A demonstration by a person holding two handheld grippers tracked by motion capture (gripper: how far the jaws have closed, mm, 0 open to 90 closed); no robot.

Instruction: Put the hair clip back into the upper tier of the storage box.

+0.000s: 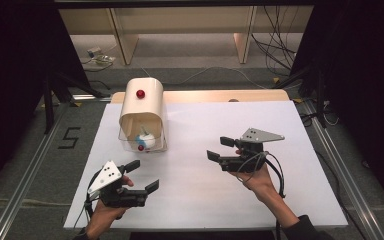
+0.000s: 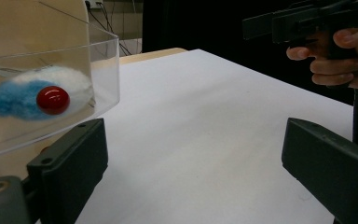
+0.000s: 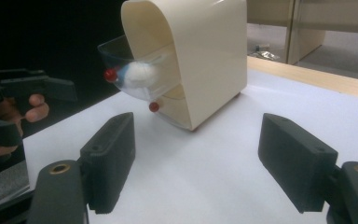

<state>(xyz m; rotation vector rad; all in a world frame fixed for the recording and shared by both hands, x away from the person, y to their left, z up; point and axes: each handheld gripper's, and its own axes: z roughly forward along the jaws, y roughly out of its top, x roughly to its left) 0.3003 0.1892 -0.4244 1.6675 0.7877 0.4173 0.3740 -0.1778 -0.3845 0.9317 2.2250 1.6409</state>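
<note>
Both claws spread, empty: left claw [image 1: 142,176] lower left of high view, right claw [image 1: 221,148] centre-right, both over white worktop [image 1: 195,195]. Risk: claw knocks the pulled-out clear drawer [image 1: 141,141] off the cream cabinet [image 1: 141,107], upper left. Drawer holds blue-white fluffy ball [image 2: 32,93]; red knob [image 2: 52,99] on front.

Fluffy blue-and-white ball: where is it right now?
The fluffy ball lies in the pulled-out clear drawer of the cream cabinet, left of centre in the high view, behind the drawer's red knob.
</note>
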